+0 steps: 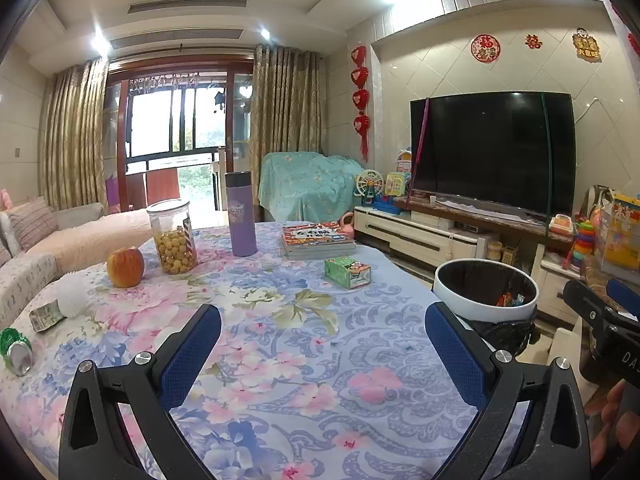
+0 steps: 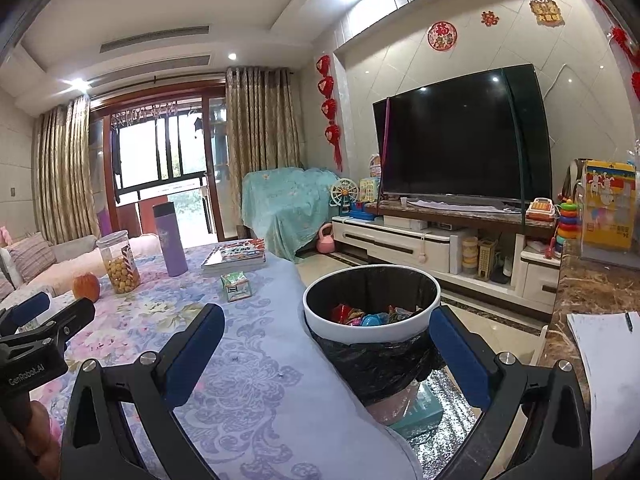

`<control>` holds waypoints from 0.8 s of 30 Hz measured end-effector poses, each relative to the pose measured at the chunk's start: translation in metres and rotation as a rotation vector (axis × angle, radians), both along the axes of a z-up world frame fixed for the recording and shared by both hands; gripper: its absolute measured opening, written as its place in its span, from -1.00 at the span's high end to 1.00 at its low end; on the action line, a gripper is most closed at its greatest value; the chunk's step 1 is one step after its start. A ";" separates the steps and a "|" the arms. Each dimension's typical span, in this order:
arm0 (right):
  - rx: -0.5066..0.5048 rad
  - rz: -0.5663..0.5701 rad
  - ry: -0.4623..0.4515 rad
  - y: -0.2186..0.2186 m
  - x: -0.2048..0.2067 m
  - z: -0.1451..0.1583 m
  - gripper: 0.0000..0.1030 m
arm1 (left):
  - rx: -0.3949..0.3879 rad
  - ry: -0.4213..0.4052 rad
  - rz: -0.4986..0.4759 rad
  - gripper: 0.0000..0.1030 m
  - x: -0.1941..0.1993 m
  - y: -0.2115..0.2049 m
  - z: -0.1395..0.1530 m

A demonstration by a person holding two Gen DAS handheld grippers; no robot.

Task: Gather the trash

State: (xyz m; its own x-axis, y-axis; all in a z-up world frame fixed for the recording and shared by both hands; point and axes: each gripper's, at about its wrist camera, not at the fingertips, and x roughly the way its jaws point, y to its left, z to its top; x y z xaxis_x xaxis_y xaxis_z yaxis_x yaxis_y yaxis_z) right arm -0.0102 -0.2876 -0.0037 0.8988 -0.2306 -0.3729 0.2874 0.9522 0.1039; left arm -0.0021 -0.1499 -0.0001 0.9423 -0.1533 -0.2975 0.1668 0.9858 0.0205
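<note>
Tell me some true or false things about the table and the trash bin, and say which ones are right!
1. The trash bin already has colourful wrappers inside. True.
2. The left gripper is holding the crushed can. False: it is open and empty, and the can lies on the table's left edge.
3. The purple bottle stands upright beside the snack jar. True.
4. The green carton is inside the bin. False: it lies on the table near the books.
5. The right gripper is open. True.
6. The apple sits on top of the books. False: it rests on the cloth, left of the jar.
</note>
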 end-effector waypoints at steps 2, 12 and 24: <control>-0.002 -0.001 0.000 0.000 0.000 0.000 -1.00 | -0.001 0.000 -0.002 -0.99 0.000 0.000 0.000; -0.001 0.002 -0.003 0.001 -0.001 0.001 -1.00 | 0.000 0.000 -0.011 -0.99 0.001 0.001 -0.001; 0.001 0.005 0.001 0.001 -0.001 0.002 -1.00 | -0.002 0.004 -0.017 -0.99 0.003 0.003 -0.003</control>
State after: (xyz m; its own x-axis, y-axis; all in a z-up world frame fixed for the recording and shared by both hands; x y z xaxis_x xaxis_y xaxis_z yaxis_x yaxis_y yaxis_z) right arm -0.0110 -0.2867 -0.0017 0.8998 -0.2254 -0.3736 0.2823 0.9536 0.1045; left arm 0.0014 -0.1470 -0.0026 0.9382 -0.1701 -0.3014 0.1840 0.9828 0.0181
